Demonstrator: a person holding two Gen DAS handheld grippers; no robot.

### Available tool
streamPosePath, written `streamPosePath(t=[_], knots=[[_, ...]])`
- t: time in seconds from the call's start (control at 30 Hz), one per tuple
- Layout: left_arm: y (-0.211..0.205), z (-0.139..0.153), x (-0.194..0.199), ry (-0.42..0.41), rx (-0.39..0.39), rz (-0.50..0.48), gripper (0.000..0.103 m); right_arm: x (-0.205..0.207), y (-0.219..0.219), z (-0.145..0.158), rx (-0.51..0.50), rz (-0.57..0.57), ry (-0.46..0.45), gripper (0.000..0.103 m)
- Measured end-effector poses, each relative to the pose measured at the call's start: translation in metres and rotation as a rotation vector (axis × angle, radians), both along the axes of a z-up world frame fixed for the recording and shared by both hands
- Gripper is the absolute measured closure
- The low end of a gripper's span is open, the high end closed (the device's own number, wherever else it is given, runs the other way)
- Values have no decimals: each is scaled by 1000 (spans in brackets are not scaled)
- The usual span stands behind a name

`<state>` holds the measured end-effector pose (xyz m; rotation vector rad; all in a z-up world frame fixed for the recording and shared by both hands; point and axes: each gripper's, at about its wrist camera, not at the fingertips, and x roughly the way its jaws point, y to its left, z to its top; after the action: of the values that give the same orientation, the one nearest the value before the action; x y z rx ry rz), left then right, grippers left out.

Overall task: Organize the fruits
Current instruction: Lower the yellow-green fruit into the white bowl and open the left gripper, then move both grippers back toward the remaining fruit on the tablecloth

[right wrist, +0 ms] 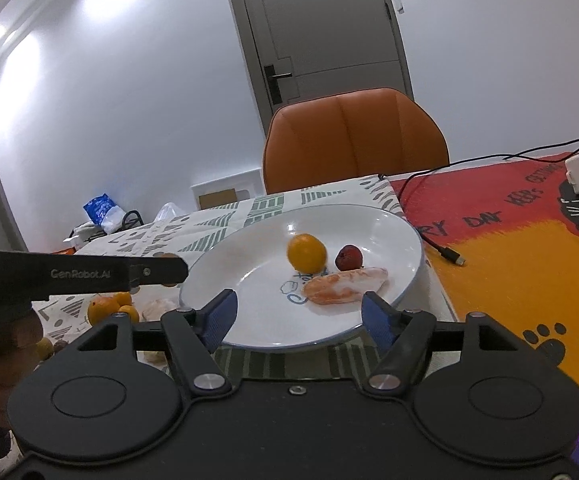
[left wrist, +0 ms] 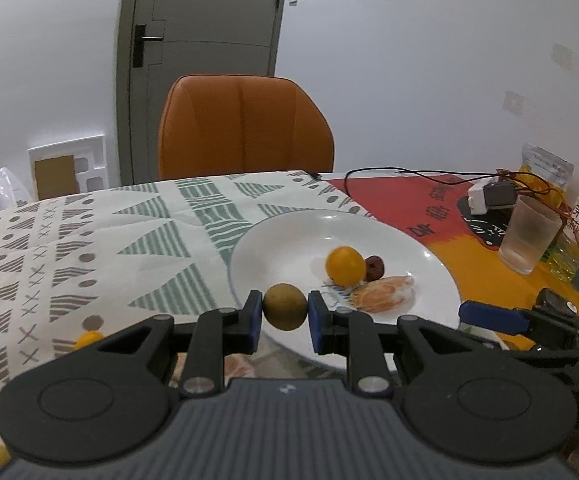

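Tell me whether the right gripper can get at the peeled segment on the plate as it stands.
Probably yes: the right gripper is open and empty at the plate rim, the peeled segment just ahead with nothing between them.

Both cameras sit on the grippers, looking forward and slightly down along the fingers across the table. The left wrist view faces the near left rim of the white plate [left wrist: 441, 280] at close range; the right wrist view faces its near edge [right wrist: 405, 236], equally close. Both views share the plate, the orange chair [left wrist: 245, 128] [right wrist: 355, 136] and the grey door [left wrist: 209, 12] [right wrist: 321, 20] behind
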<state>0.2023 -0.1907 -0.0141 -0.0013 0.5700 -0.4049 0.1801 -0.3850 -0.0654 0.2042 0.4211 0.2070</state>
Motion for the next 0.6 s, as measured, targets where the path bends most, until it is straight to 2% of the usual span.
streamPosePath(t=[0.27,0.6], knots=[[-10,3,1,-4,-1,-2,77,-1,-6,-3,13,-15,6,34],[19,0,-5,29,3,72,77,-3,-2,-2,15,-3,-4,34]])
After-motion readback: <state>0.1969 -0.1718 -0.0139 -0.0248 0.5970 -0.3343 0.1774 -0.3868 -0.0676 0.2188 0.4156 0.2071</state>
